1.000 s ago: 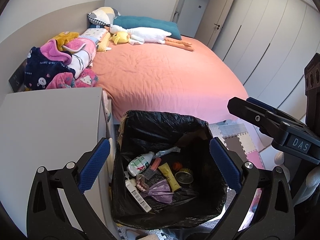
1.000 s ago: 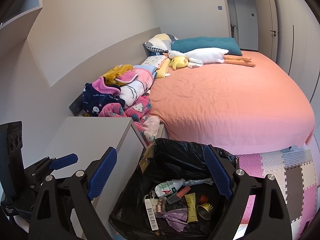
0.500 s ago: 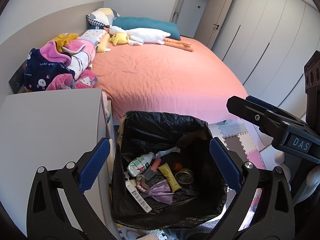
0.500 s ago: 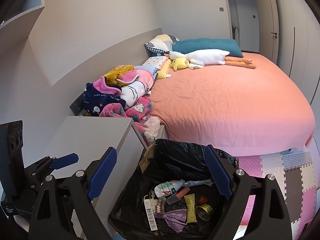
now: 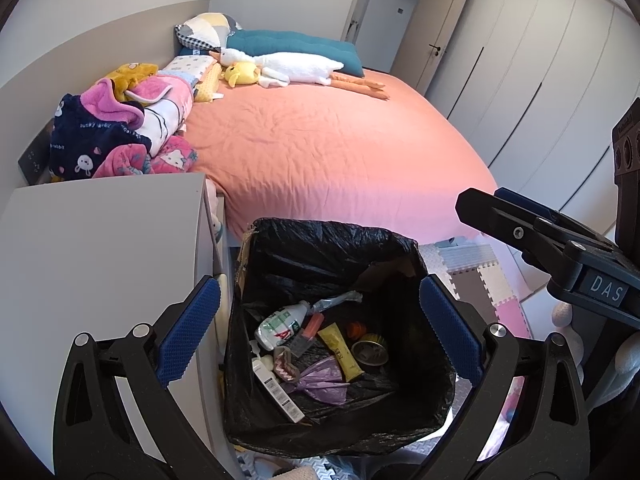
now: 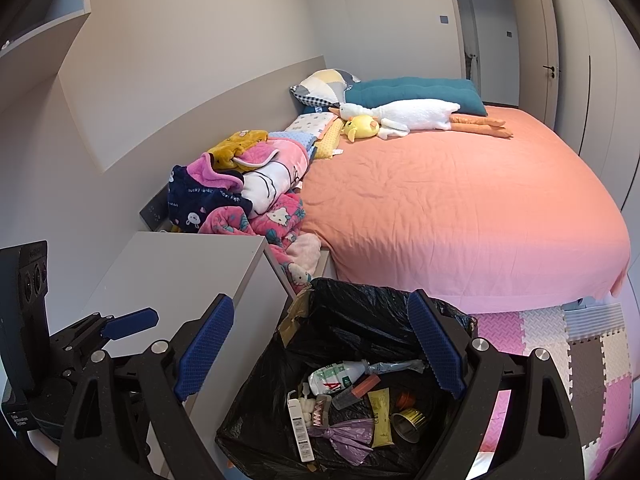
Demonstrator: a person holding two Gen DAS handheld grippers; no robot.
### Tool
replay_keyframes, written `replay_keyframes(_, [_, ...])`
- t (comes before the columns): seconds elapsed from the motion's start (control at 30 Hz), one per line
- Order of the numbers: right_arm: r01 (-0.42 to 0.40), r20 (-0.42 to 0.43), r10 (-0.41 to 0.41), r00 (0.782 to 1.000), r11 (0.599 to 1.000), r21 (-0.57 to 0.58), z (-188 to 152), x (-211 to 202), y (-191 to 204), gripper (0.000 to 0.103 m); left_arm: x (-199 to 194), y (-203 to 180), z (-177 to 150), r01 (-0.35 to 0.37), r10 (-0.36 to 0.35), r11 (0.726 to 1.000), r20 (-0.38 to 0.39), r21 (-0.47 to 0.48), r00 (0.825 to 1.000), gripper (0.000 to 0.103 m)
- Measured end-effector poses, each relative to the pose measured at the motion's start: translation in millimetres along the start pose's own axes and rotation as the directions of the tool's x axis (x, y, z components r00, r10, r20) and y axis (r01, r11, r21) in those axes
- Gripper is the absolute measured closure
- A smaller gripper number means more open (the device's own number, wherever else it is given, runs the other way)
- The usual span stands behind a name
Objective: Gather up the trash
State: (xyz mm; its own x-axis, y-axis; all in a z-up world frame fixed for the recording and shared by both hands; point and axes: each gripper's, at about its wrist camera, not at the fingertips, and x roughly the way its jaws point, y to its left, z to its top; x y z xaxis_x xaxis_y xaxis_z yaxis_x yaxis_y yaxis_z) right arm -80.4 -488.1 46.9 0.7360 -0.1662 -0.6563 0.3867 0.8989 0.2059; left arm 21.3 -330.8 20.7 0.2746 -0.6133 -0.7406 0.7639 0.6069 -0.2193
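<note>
Left wrist: bin (image 5: pixel 332 248), nightstand (image 5: pixel 100 240), bed (image 5: pixel 340 152)

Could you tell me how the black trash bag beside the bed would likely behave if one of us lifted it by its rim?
The black trash bag looks thin and crinkled, so its rim would probably bunch and sag. The contents, such as the white bottle and small tin can, would likely slide together at the bottom. With so little inside, it is probably light.
</note>
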Motion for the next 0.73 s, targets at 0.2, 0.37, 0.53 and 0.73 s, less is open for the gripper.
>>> replay_keyframes(0.2, [0.001,0.001,-0.001,1.000,1.000,0.001,-0.1,-0.1,0.6,0.014,1.6,-0.6,0.5,-0.009,0.009,1.000,-0.015,0.004,1.000,0.007])
replay_keyframes(0.37, [0.002,0.001,-0.002,1.000,1.000,0.000,-0.3,0.1,0.7,0.014,2.2,-1.6,0.7,-0.018,0.018,1.000,-0.010,0.017,1.000,0.007])
replay_keyframes(0.53, [0.001,0.001,-0.001,1.000,1.000,0.001,-0.1,-0.2,0.7,0.014,3.4,0.0,1.5,-0.027,0.027,1.000,-0.011,0.010,1.000,0.007])
replay_keyframes(0.73, [0.000,0.000,0.000,1.000,1.000,-0.001,-0.2,0.0,0.5,0.014,2.5,-1.7,1.7,-0.028,0.028,0.999,-0.008,0.017,1.000,0.007])
